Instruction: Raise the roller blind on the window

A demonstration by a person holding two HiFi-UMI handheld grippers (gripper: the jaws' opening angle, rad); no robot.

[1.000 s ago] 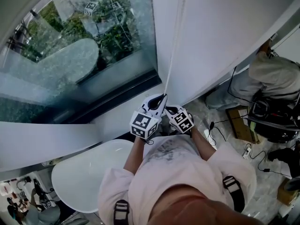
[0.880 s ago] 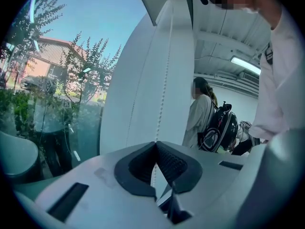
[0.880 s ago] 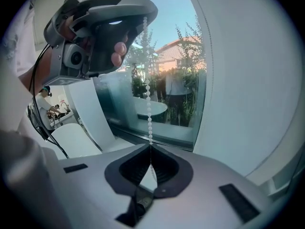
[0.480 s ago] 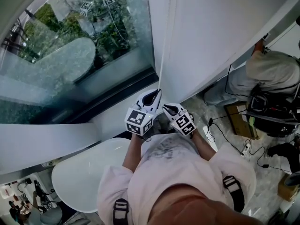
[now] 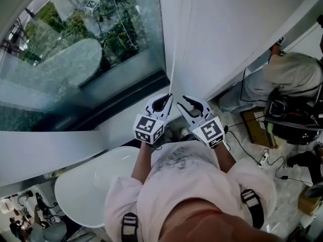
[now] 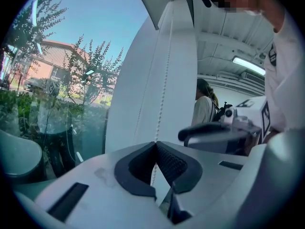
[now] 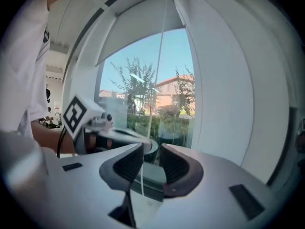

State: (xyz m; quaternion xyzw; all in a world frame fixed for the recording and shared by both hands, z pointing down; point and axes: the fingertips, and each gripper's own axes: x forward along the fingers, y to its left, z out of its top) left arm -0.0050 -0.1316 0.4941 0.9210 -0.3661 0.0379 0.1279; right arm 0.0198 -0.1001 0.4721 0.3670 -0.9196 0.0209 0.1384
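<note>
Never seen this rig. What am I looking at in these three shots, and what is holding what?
There is no robot here: a person holds a two-jaw gripper in each hand. The head view comes from a camera on the person's head, looking steeply down at both grippers in front of a window. The other two views come from cameras riding on the grippers, each looking along its own jaws. The left gripper is shut on the bead chain that runs up beside the window. The right gripper is open; a thin strand seems to pass through its gap, not pinched. The marker cubes are parts of the grippers.
</note>
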